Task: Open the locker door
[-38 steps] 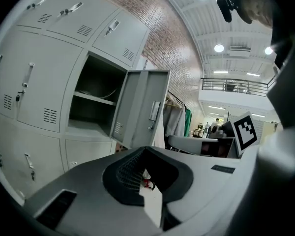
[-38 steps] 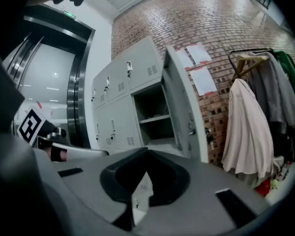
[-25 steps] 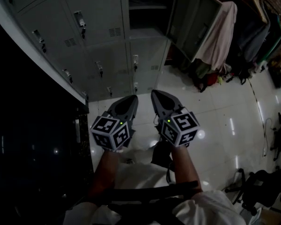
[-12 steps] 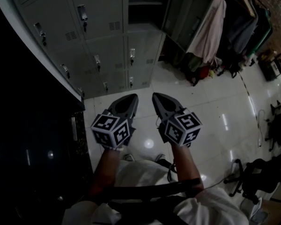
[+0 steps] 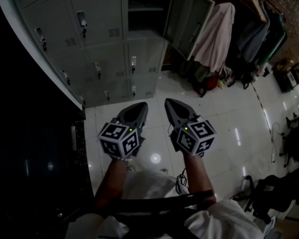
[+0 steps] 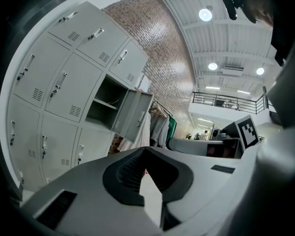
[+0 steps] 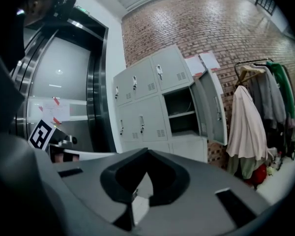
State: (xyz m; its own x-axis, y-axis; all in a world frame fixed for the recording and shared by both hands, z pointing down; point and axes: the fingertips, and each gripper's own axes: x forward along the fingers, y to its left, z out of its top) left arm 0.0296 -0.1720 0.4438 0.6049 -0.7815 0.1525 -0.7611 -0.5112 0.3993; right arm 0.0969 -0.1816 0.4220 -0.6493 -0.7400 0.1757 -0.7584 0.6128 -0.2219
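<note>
I have both claws held out in front of the locker bank (image 5: 89, 39), well apart from it, above the glossy white floor (image 5: 224, 118). The left gripper (image 5: 138, 108) has its jaws pressed together; in its own view the tips meet and nothing sits between them. The right gripper (image 5: 172, 106) is closed and empty in the same way. It sits just beside the left one, and both noses point toward the foot of the bank. The locker door (image 5: 187, 14) stands swung wide open at the right-hand column of the bank. It angles out from the right edge of a dark compartment (image 5: 142, 9) where I can make out a shelf. Neither claw touches that door or any part of the bank. The other doors (image 5: 97, 6) on the bank are shut, each with a small latch (image 5: 133, 62). Just right of the bank, past the open door, a pale pink garment (image 5: 214, 34) hangs on a rack with darker clothes (image 5: 256, 31) beyond it. A brick wall (image 7: 211, 23) rises behind the bank. To the left of the bank I see metal lift doors (image 7: 64, 92) in the right gripper view.
</note>
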